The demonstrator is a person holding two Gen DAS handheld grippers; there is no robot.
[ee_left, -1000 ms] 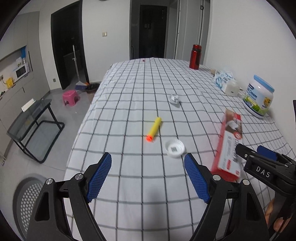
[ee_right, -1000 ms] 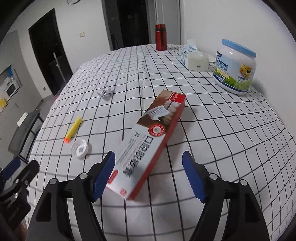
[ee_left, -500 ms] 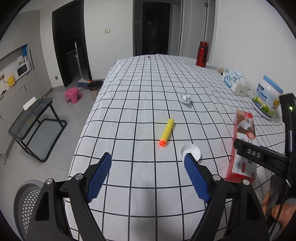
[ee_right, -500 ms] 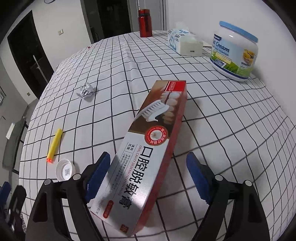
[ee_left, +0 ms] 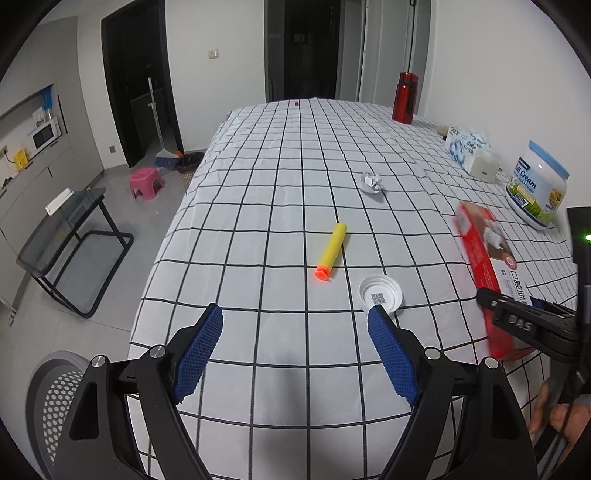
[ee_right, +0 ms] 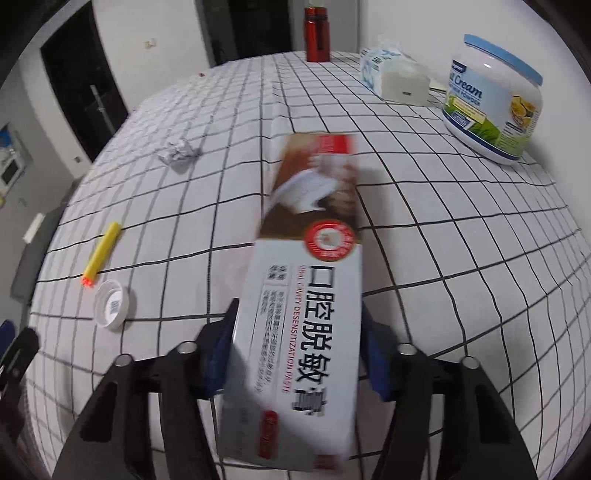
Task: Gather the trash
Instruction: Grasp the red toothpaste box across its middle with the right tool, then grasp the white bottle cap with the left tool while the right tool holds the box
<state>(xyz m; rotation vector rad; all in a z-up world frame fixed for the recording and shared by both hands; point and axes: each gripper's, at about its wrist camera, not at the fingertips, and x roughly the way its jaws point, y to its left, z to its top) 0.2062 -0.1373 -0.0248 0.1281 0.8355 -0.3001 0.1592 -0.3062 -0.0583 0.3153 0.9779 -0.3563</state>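
A long red and white toothpaste box (ee_right: pixel 306 295) sits between the pads of my right gripper (ee_right: pixel 299 350), which is shut on its near end; it also shows in the left wrist view (ee_left: pixel 487 266). A yellow foam dart (ee_left: pixel 331 251) with an orange tip, a white bottle cap (ee_left: pixel 380 295) and a crumpled paper ball (ee_left: pixel 371 182) lie on the checked tablecloth (ee_left: pixel 280 192). My left gripper (ee_left: pixel 295 354) is open and empty, low over the table's near edge, short of the cap and dart.
A milk powder jar (ee_right: pixel 493 110), a tissue pack (ee_right: pixel 395 75) and a red bottle (ee_right: pixel 317 33) stand along the right wall. Left of the table are a glass side table (ee_left: pixel 70 236), a pink stool (ee_left: pixel 146 181) and a perforated bin (ee_left: pixel 55 398).
My right gripper has moved forward and closed on the toothpaste box, which now looks lifted and blurred. My left gripper stayed open and shifted slightly.
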